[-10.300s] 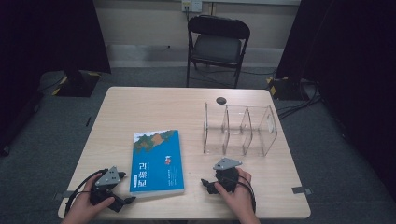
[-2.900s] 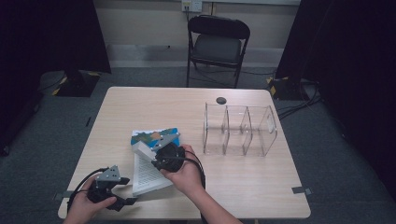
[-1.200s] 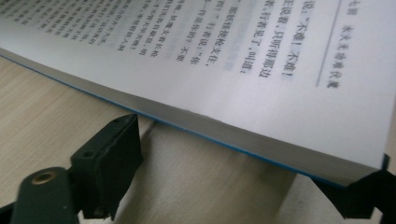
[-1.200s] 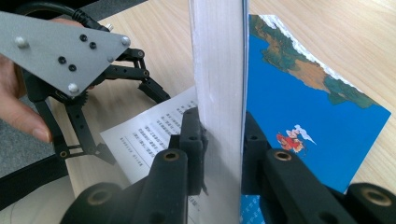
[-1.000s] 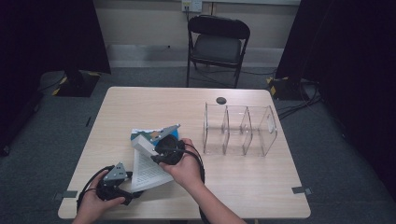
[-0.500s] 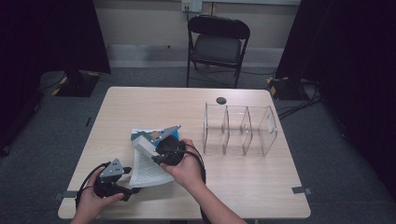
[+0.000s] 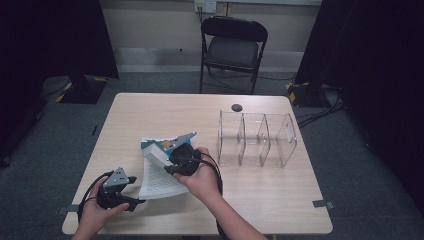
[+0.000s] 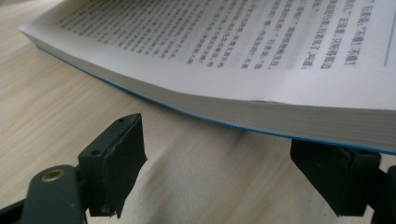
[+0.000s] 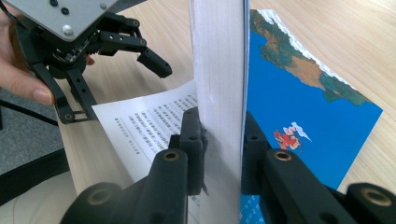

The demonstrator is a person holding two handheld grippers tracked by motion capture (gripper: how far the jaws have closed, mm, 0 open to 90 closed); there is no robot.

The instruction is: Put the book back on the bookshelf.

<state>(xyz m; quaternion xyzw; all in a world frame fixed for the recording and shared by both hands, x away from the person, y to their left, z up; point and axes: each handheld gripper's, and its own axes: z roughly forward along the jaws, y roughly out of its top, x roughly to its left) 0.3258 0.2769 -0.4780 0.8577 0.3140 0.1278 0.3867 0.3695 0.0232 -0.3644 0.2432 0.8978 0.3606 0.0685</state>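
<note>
So right now I've got the book (image 7: 162, 167) open in the lower left-middle of the high view, on the table (image 7: 260, 195) a bit left of the clear plastic organizer (image 7: 257, 137). My right gripper (image 9: 223, 140) is clamped on a thick wad of pages plus the front cover and holds that chunk standing up off the rest. In the right gripper view you can see the page block squeezed between the two jaws, blue cover on the right side of the frame and printed text lying flat on the left. I reckon holding it up like that is what keeps the book from flopping shut.

My left gripper (image 7: 117, 192) sits at the bottom left of the high view, at the near corner of the flat pages. Its jaws are apart with nothing in them, and they've just been narrowing a little. In the left gripper view the page edge curves across the top of the frame, above and just past the jaw tips, not between them. Looks to me like it's lined up low to get under or pin that flat half next.

Risk as I see it: the pinched pages slipping or creasing.
</note>
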